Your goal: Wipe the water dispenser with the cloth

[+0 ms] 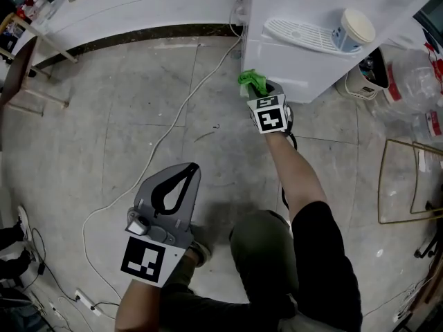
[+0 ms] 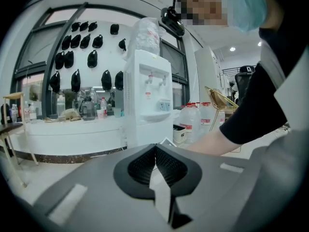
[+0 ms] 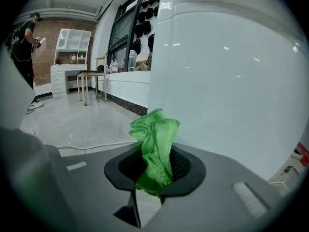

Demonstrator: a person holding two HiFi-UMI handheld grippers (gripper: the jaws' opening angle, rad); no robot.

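The white water dispenser (image 1: 304, 54) stands on the floor at the top right of the head view; its side panel (image 3: 227, 81) fills the right gripper view. My right gripper (image 1: 257, 88) is shut on a crumpled green cloth (image 3: 154, 146), which sits close to the lower left corner of the dispenser; contact cannot be told. The cloth (image 1: 252, 81) pokes out past the jaws. My left gripper (image 1: 181, 178) hangs low over the floor, shut and empty, well away from the dispenser (image 2: 147, 98), which it faces from a distance.
A paper cup (image 1: 353, 30) sits by the drip tray (image 1: 301, 34). A white cable (image 1: 173, 126) runs across the concrete floor. Water bottles (image 1: 415, 81) and a wire chair (image 1: 412, 178) stand right. A white counter (image 1: 138, 9) runs along the back. Another person (image 3: 24, 37) stands far off.
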